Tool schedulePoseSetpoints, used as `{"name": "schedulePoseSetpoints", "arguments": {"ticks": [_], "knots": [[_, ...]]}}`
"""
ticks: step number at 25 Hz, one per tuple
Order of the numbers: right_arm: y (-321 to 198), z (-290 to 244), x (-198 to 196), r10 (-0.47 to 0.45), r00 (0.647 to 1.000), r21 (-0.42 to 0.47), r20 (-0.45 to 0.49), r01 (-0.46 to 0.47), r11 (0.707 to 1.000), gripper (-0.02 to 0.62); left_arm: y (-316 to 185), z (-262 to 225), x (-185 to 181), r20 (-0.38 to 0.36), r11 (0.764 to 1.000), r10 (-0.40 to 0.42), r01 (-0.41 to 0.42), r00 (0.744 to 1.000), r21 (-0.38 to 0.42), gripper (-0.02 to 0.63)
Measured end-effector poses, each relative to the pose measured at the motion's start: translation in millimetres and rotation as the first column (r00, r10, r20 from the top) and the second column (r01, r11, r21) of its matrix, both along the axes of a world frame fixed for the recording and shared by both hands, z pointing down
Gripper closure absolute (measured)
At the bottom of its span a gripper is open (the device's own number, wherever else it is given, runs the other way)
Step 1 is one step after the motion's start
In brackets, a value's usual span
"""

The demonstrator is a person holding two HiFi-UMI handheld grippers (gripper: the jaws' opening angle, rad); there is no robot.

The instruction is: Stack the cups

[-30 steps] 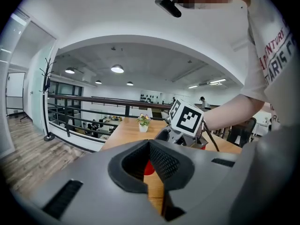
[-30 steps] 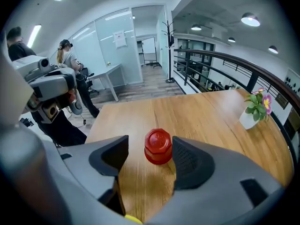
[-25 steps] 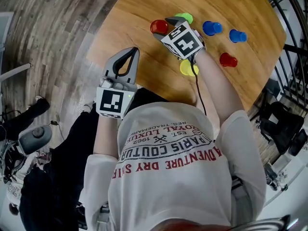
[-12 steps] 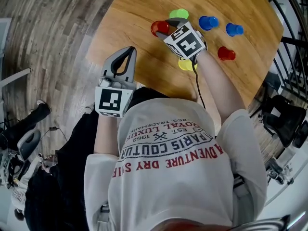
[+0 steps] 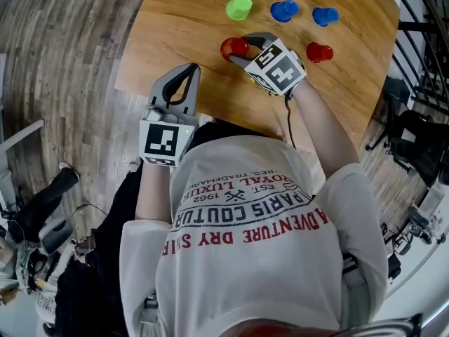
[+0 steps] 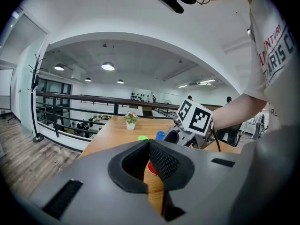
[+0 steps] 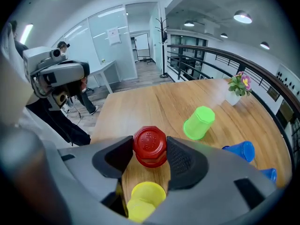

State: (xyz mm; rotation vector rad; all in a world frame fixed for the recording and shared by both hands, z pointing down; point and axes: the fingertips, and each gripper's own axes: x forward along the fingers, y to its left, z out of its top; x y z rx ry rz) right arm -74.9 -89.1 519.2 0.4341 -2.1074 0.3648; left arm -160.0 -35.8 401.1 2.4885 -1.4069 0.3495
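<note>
Your bench (image 5: 182,41) fills the top of the head view. At its lower-left edge your left gripper (image 6: 149,144) has its jaws clenched on nothing. Your right gripper (image 7: 150,146) has just been closing its jaws, and they grasp a red cup (image 5: 232,48) at upper centre, with a yellow cup (image 7: 140,198) beneath them. Well apart sit the green cup (image 5: 238,7), two blue cups (image 5: 284,10) and a second red cup (image 5: 318,52).

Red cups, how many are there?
2. One red cup is between the right gripper's jaws; the other red cup stands on the table to its right. None seems hidden.
</note>
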Motion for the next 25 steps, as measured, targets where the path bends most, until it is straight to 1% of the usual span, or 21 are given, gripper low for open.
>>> {"name": "schedulePoseSetpoints", "arguments": {"ticks": [5,9,13,17,25], "knots": [[21.7,1.3,12.2,0.0,1.0,0.01,-0.004,0.0,1.0,0.354,7.3,2.9,14.6,0.003,0.999,0.043,-0.043,0.999,-0.003,0.591],[34.1,2.9,14.5,-0.059,0.998,0.049,-0.01,0.059,0.997,0.354,10.5,5.0,19.5,0.004,0.998,0.059,-0.059,0.998,-0.004,0.591],[45.1,9.4,17.3,-0.137,0.99,0.087,-0.021,0.138,0.987,0.354,13.5,7.3,24.2,0.005,0.998,0.062,-0.062,0.998,-0.006,0.591],[47.4,16.2,17.9,-0.181,0.983,0.083,-0.044,0.184,0.979,0.354,14.0,11.3,25.0,0.005,0.998,0.055,-0.055,0.998,-0.019,0.591],[54.5,26.8,20.8,-0.203,0.978,0.051,-0.056,0.206,0.977,0.354,19.4,17.5,24.6,0.012,0.999,0.034,-0.034,0.999,-0.031,0.591]]}}
